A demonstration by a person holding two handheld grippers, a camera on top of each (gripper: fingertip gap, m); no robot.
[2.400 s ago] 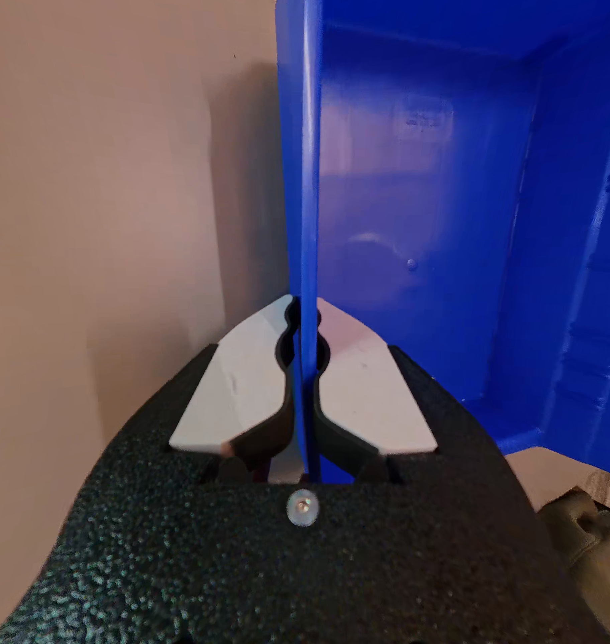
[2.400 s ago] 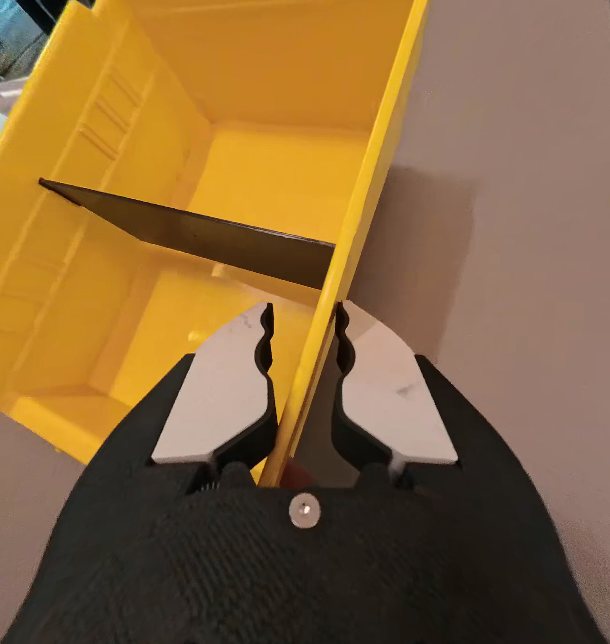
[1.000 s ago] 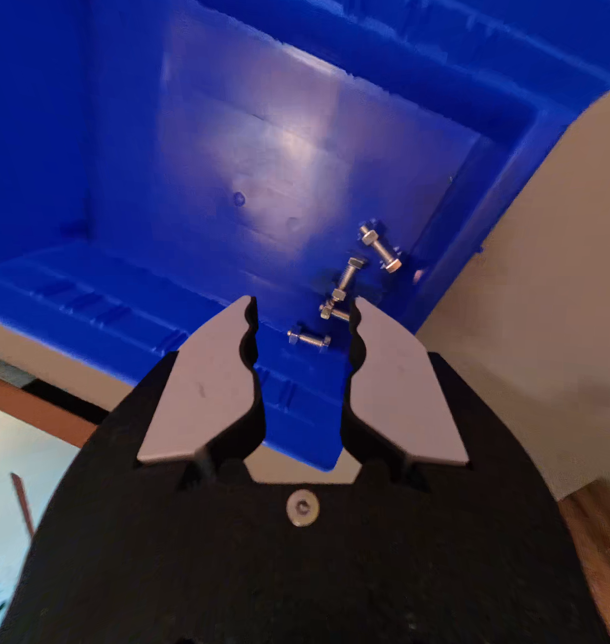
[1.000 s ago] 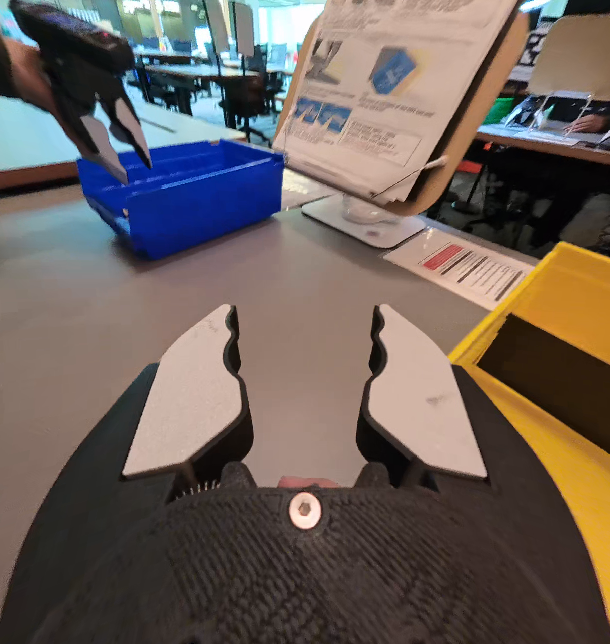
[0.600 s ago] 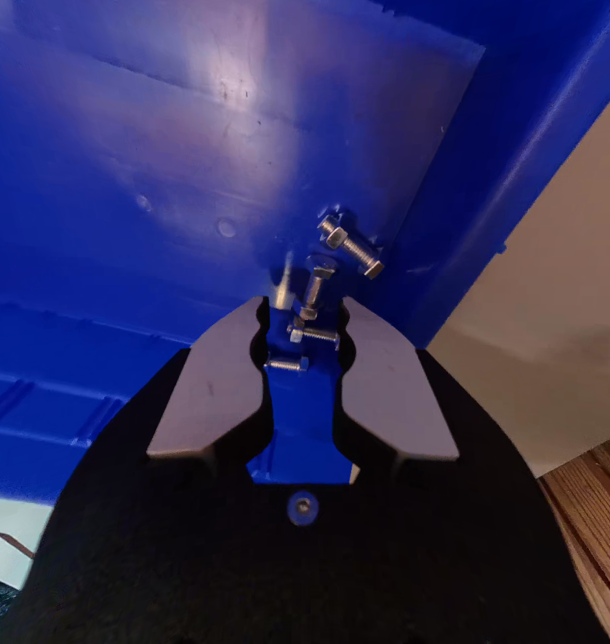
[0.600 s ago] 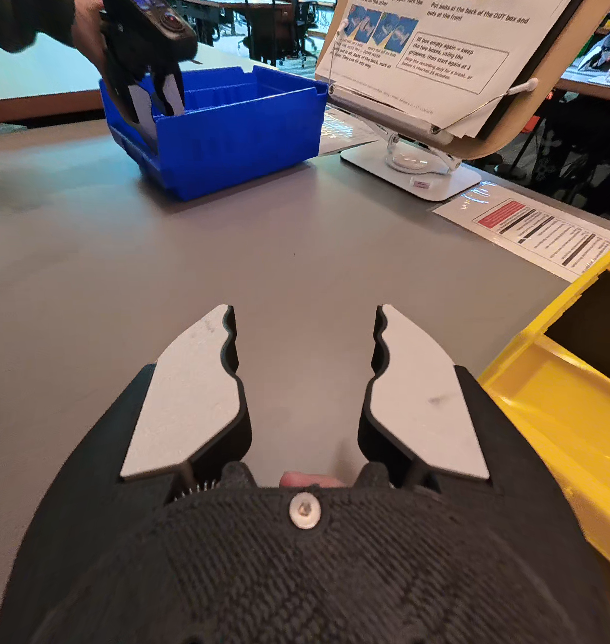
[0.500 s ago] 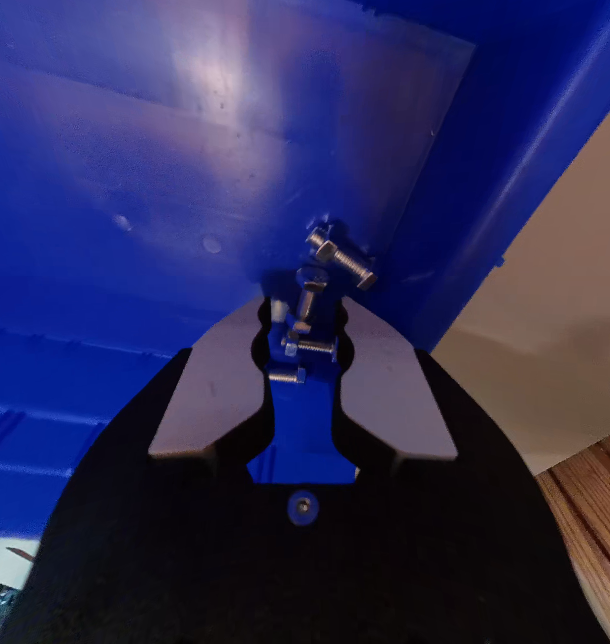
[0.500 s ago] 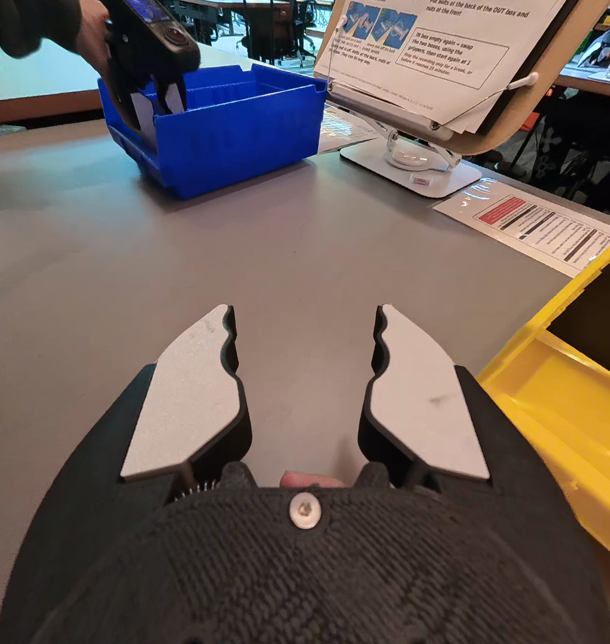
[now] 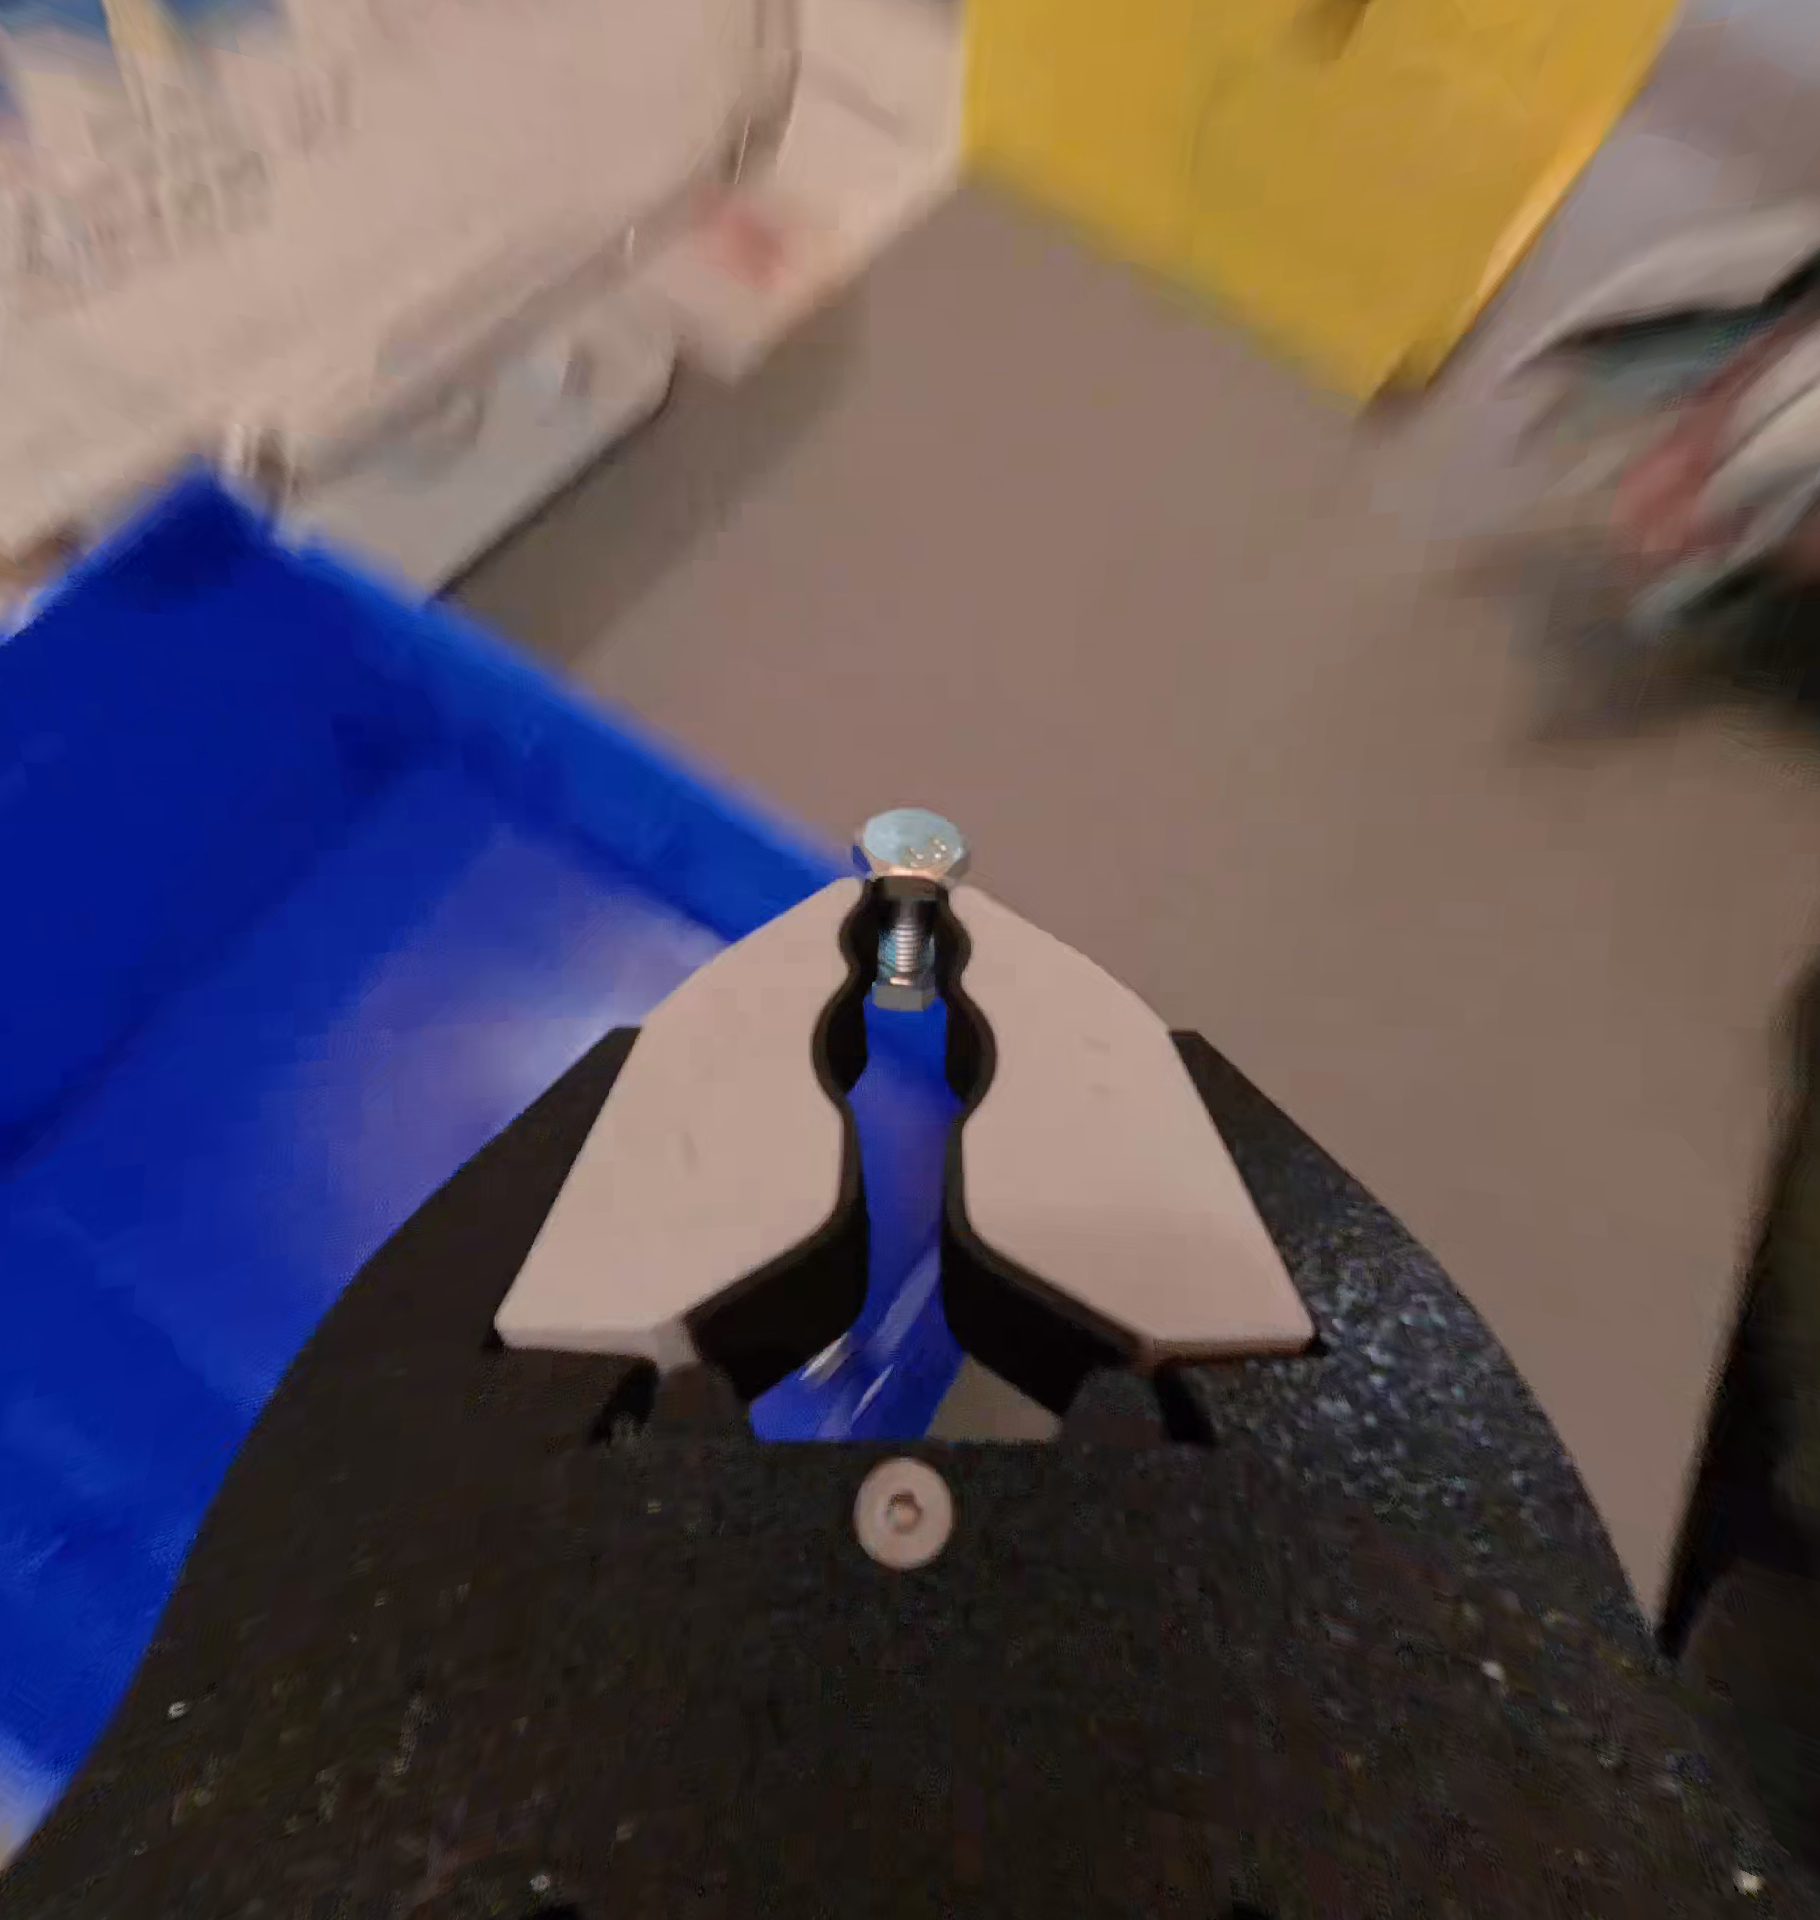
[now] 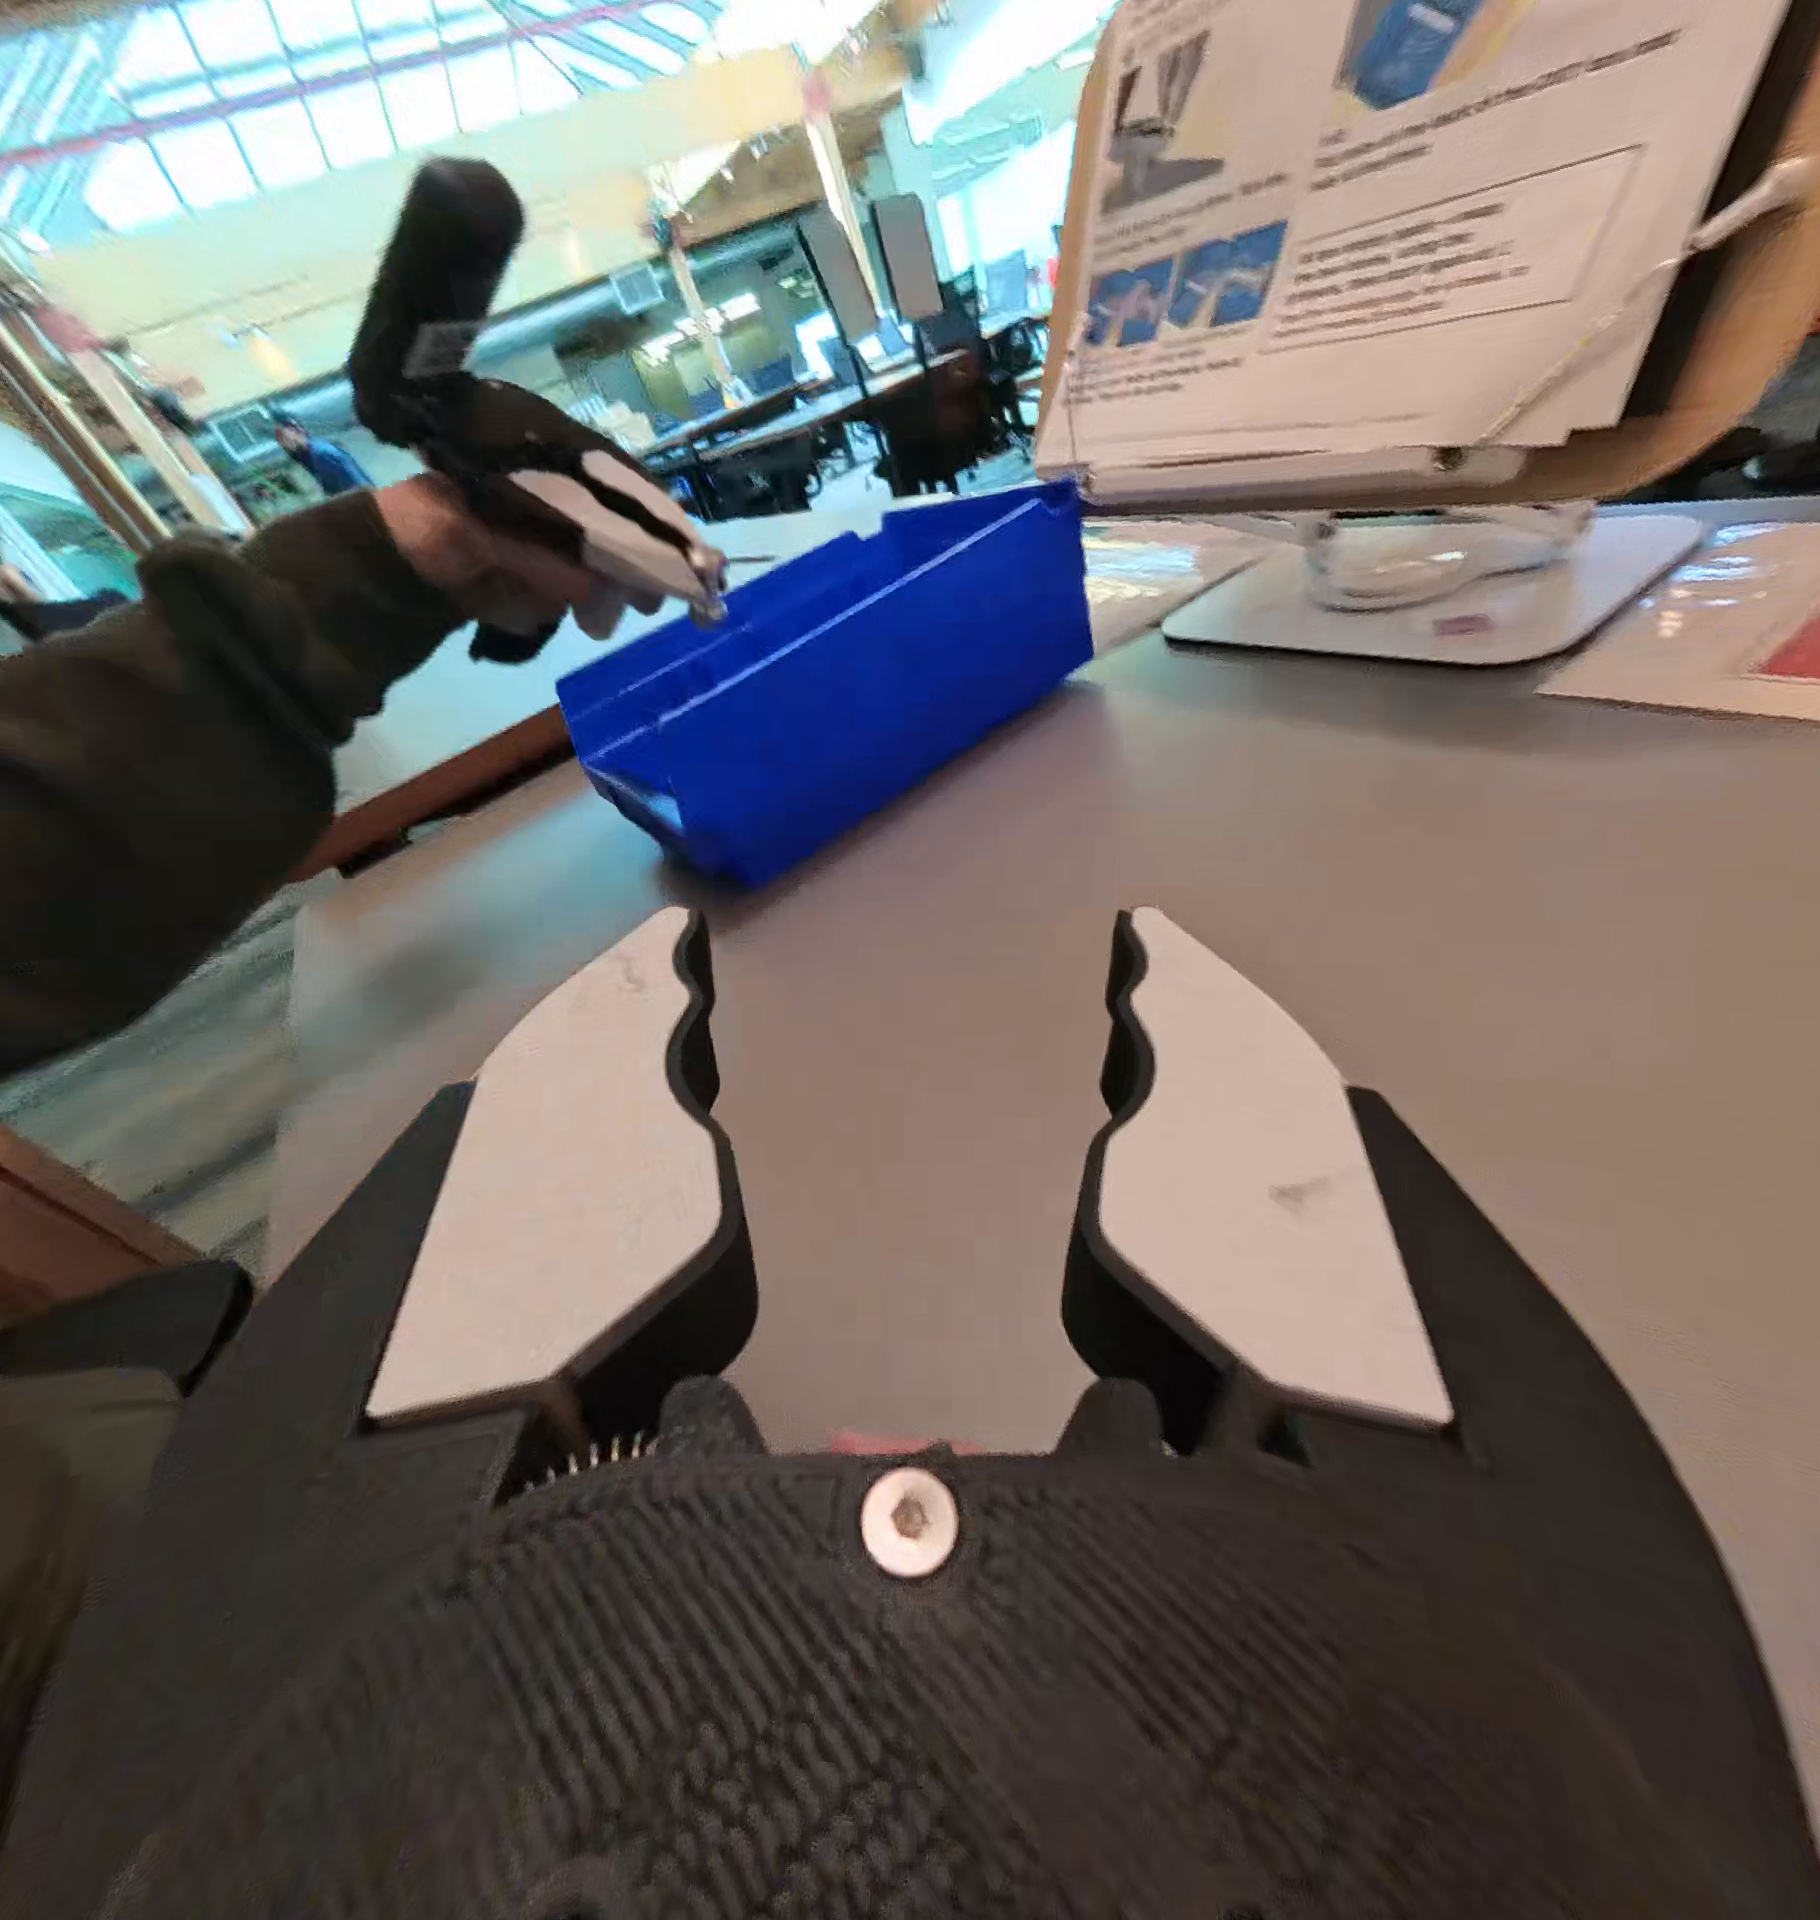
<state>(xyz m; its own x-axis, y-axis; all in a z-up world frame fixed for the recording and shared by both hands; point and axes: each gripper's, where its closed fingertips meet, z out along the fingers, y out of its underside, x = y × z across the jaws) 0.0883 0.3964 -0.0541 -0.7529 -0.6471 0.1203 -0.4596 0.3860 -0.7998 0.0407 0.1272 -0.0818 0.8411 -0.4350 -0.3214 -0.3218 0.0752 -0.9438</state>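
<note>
Bolt (image 9: pixel 911 914) clamped by its threaded shank in the left claw (image 9: pixel 907 906), head protruding past the tips, raised above the blue bin (image 9: pixel 262 935) on the counter (image 9: pixel 1197 675); right claw (image 10: pixel 908 997) released, empty, hovering over bare counter.

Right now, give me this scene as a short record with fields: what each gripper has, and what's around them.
left gripper: shut on a bolt, head poking out past the fingertips, a nut on its shank
left gripper position: raised above the blue bin, seen in the right wrist view
right gripper: open, holding nothing, above the grey table
blue bin contents: blurred, cannot tell
yellow bin: far across the table in the left wrist view, blurred
document stand: behind the blue bin, holding printed sheets
</note>
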